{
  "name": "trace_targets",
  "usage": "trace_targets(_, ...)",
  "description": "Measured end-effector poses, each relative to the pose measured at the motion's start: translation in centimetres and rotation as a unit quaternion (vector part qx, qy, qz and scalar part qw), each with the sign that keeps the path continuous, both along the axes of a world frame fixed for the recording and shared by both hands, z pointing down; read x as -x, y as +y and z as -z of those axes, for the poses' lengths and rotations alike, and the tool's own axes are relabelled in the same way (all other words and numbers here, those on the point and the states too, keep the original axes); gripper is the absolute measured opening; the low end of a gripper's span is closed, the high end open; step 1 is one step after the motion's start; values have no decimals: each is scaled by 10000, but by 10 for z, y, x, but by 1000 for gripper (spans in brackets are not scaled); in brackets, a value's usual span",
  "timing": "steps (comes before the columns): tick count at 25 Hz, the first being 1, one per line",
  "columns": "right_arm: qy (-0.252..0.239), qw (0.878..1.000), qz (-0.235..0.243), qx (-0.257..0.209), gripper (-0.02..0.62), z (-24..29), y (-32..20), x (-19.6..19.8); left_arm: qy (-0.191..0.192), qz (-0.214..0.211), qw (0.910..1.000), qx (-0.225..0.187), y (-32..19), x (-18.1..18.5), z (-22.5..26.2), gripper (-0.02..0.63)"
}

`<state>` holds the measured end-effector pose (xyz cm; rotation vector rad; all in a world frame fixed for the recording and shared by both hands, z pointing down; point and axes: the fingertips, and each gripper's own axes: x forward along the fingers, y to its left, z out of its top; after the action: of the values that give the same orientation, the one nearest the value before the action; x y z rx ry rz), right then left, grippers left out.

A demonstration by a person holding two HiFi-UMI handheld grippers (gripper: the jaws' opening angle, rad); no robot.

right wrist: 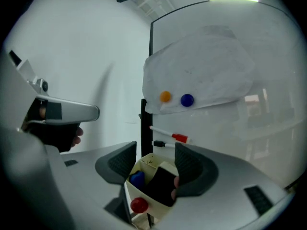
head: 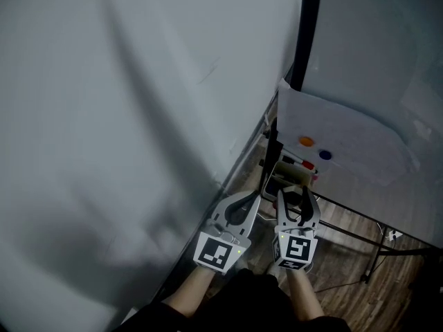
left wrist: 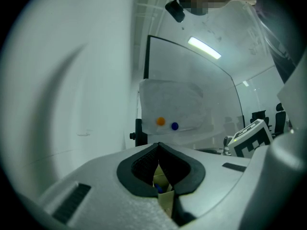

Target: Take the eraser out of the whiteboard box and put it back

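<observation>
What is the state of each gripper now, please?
Left gripper: jaws closed, holding nothing.
Right gripper: jaws open, holding nothing; the black eraser sits in the box.

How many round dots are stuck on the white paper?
2: an orange dot on the left, a blue dot just right of it, near the paper's lower edge.
</observation>
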<state>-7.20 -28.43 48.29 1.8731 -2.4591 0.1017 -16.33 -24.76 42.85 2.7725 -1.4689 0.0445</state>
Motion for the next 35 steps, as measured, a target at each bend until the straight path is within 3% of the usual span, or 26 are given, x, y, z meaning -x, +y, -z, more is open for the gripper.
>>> trace_targets(11, -122, 9970, 536, -551, 141, 62, 20, -6, 4, -48, 9981, -613, 6, -23, 46, 5)
trace_targets(23, -333, 9828, 1276, -1292, 37, 131, 59, -17, -32, 131, 9923, -1233, 33, -38, 100, 5)
trace_targets(35, -631, 9622, 1786, -1956, 5, 176, 91, -38, -245, 12, 9861, -1646, 63, -64, 129, 5)
